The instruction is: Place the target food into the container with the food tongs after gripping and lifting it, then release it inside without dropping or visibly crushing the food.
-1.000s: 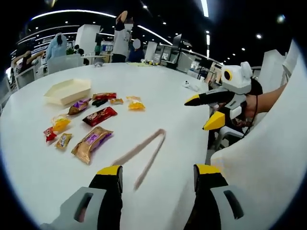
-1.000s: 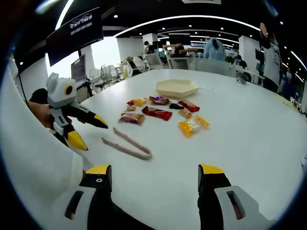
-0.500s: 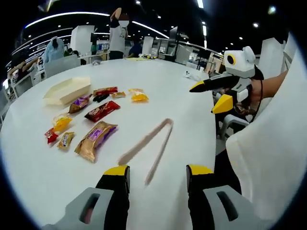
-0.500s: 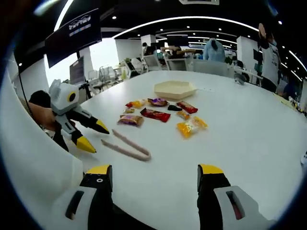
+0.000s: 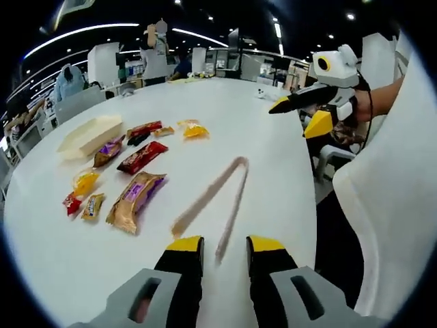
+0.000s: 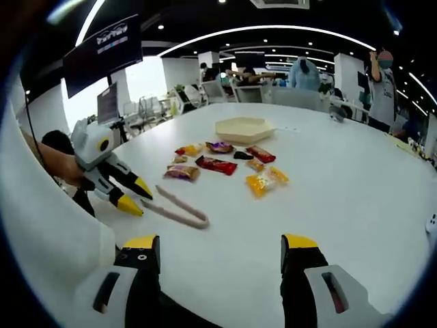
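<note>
A round white table (image 5: 266, 137) holds a scatter of wrapped snacks, a shallow beige container and a pair of pinkish food tongs. In the left gripper view, the left gripper (image 5: 224, 247) rises from six o'clock with its yellow-tipped jaws parted by a narrow gap, holding nothing; the open ends of the food tongs (image 5: 213, 205) lie on the table just ahead of those tips, and the tongs run away toward one o'clock, where their two arms join. At nine o'clock of the tongs lies a long gold and purple snack packet (image 5: 134, 201), and beyond it, toward ten o'clock, a red packet (image 5: 143, 156). The beige container (image 5: 90, 132) sits farther off at ten o'clock, well apart from the tongs, with small packets between. The right gripper (image 5: 308, 113) shows near two o'clock, held in the air off the table's edge with jaws spread. In the right gripper view, the right gripper (image 6: 220, 246) rises from six o'clock with its jaws wide apart and empty. The left gripper (image 6: 135, 196) comes in at nine o'clock, its tips right at one end of the tongs (image 6: 179, 208); whether they touch cannot be told. The container (image 6: 244, 128) lies toward twelve o'clock, past the snacks. An orange packet (image 6: 267, 180) lies near the centre.
</note>
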The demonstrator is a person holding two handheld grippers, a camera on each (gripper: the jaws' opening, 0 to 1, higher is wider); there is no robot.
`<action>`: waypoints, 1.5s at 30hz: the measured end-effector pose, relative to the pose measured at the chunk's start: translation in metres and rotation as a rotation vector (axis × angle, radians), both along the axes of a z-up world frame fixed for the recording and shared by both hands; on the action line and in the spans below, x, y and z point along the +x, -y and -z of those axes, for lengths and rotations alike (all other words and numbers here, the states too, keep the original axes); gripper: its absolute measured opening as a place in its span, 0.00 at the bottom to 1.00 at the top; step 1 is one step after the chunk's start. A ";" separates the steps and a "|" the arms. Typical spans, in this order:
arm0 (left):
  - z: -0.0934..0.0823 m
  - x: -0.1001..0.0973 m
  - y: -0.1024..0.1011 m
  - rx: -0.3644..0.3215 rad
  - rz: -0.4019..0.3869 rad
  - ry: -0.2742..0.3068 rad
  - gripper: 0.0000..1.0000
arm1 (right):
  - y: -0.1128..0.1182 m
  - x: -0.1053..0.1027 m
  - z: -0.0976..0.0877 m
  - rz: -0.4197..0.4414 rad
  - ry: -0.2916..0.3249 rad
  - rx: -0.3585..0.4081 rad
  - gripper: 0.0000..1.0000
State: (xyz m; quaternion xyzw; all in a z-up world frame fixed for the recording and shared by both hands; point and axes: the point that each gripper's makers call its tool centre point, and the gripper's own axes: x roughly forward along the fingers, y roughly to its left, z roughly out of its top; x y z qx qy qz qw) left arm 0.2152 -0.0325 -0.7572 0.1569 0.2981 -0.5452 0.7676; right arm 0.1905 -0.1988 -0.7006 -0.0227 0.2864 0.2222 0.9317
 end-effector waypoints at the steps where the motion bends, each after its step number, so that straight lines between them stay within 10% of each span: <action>1: 0.000 0.001 0.000 0.007 -0.005 0.000 0.20 | -0.001 0.001 0.000 -0.001 0.001 0.002 0.72; 6: 0.003 0.004 0.001 0.009 0.008 0.028 0.05 | -0.004 0.003 -0.004 -0.002 0.013 0.013 0.72; 45: 0.002 -0.004 -0.002 0.051 0.077 0.066 0.00 | -0.020 0.010 0.000 -0.072 -0.018 0.003 0.72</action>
